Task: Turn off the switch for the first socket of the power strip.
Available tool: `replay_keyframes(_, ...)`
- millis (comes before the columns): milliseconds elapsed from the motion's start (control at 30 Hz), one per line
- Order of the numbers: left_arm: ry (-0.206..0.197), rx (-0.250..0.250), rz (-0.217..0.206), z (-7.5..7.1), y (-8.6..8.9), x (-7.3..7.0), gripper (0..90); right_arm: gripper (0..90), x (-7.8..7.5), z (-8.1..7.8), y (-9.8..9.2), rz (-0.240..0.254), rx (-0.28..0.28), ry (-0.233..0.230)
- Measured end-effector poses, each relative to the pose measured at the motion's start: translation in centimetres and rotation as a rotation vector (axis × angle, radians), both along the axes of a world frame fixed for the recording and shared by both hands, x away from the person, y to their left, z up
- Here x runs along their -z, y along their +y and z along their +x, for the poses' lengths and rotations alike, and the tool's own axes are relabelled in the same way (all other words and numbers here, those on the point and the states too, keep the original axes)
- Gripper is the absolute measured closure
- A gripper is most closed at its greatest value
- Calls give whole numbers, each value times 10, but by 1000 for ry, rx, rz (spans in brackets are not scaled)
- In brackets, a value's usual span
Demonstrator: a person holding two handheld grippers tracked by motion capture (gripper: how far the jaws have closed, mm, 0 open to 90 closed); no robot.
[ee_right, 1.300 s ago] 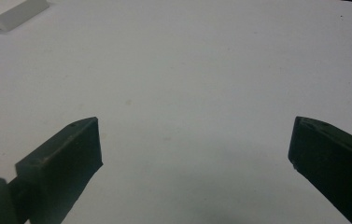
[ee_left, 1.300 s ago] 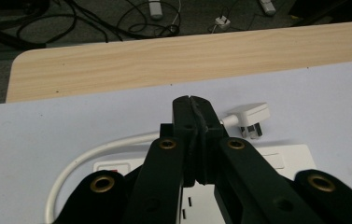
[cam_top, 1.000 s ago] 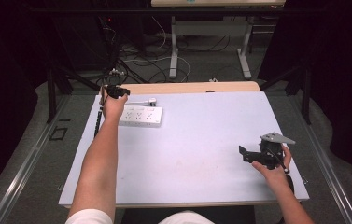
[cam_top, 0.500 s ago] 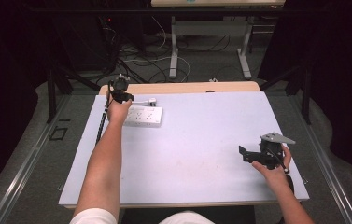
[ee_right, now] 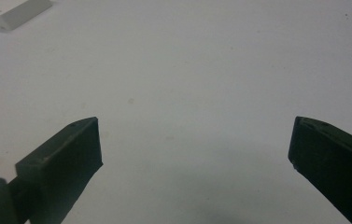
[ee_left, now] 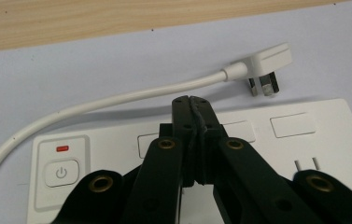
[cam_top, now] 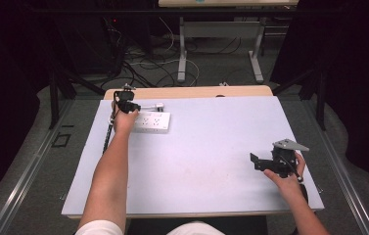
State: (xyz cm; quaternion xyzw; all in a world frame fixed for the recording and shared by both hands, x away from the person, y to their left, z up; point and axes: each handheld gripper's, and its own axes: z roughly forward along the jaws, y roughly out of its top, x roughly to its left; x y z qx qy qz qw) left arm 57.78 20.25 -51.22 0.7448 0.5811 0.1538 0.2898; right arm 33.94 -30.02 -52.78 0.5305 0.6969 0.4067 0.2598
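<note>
Now, with your left gripper [ee_left: 193,103] jaws pressed together over the power strip [ee_left: 257,154] at the surface's far left, press its switch [ee_left: 60,173] squarely; right gripper [ee_right: 194,149] waits wide.

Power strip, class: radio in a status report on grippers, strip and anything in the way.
Left gripper shut, empty, over the power strip. Right gripper open, empty, apart on the table. Plug lies unplugged behind the strip. Nothing in the way.
</note>
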Motion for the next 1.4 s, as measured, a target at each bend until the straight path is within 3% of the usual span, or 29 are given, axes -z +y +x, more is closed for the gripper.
replay_keyframes(833,5,-3,34,1,-4,9,900,21,0,0,0,-6,-7,-1)
replay_keyframes(933,3,0,20,0,-2,10,900,21,0,0,0,-5,-5,1)
replay_keyframes(1000,-22,-14,-5,-2,-1,13,900,21,0,0,1,-4,-5,1)
replay_keyframes(1033,-9,-19,-15,-3,0,12,900,21,0,0,1,-3,-5,1)
replay_keyframes(1233,-20,-24,-15,-2,0,14,900,21,0,0,2,-4,-4,4)
replay_keyframes(1267,-1,-10,-10,-2,0,14,900,21,0,0,1,-4,-3,4)
replay_keyframes(1400,-15,-19,-13,-2,-1,15,900,21,0,0,1,-6,-4,0)
